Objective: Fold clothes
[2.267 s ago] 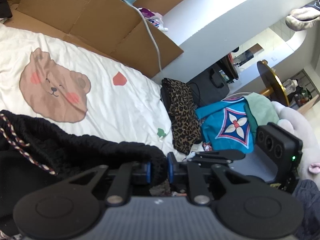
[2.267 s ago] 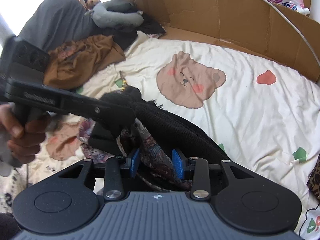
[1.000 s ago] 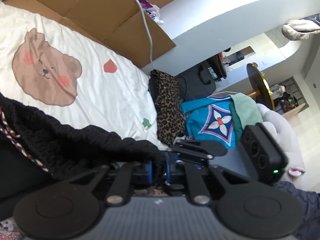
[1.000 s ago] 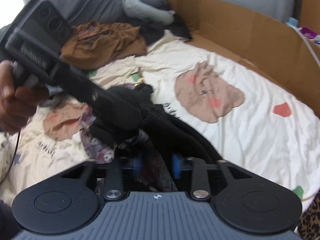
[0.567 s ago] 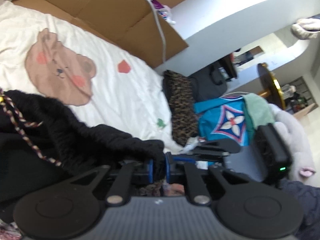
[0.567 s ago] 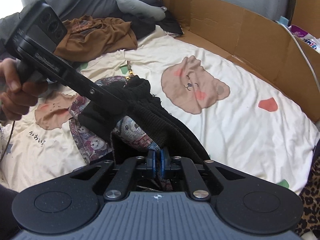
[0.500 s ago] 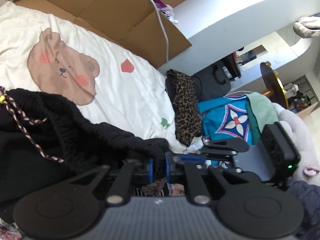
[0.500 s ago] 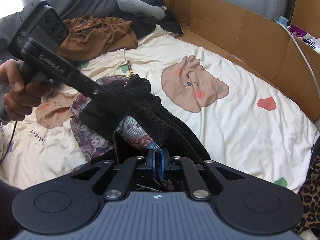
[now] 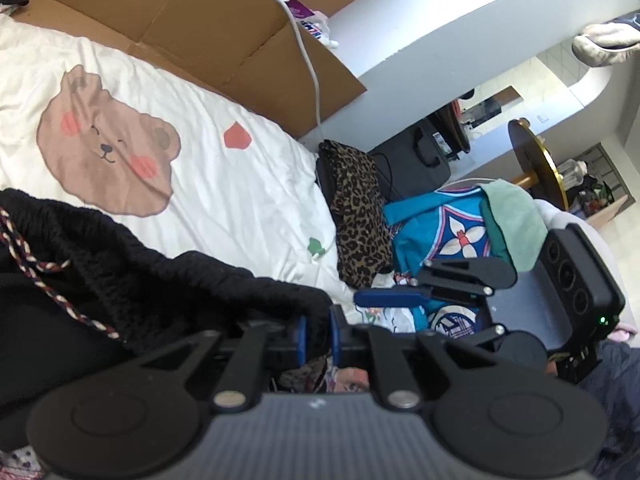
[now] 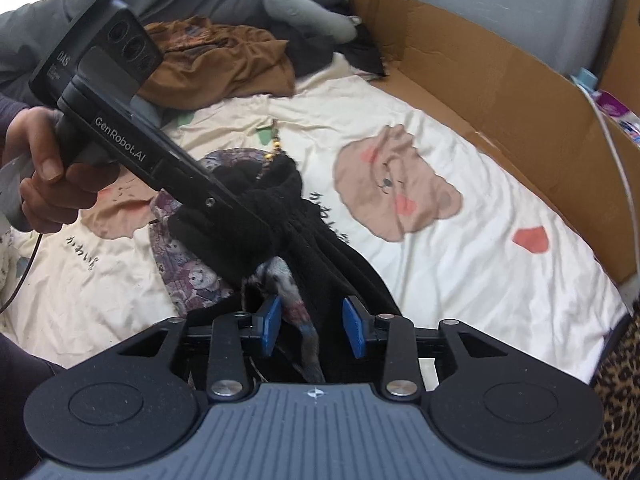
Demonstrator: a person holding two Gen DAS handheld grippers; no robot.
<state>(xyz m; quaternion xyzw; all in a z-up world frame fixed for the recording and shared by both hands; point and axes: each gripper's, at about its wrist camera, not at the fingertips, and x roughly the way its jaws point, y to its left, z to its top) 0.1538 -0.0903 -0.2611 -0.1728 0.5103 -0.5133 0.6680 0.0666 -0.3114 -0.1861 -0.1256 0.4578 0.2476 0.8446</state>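
While the left tongs [image 9: 318,334] were closed on a fold of the black knitted garment [image 9: 168,280], the right tongs [image 10: 312,326] stood wide, with black knit and a strip of patterned lining lying loose between the blue pads [image 10: 271,317] and nothing gripped. In the right wrist view the left tongs were seen from the side, held in the person's left hand [image 10: 44,178], and a bunched end of the garment was pinched by them above the bed [image 10: 500,280]. The garment was raised at that end and was draped down towards the right tongs; its patterned inside was spread on the bear-print cover. It was not lying flat, and no neat fold could be seen, so the folding was judged as unfinished. A brown garment [image 10: 224,60] near the pillows and a leopard-print cloth [image 9: 358,216] at the bed's edge were also lying unfolded.

Compared with half a second before, the right tongs had been opened: then they were shut on the fabric. The grip of the left tongs was unchanged.
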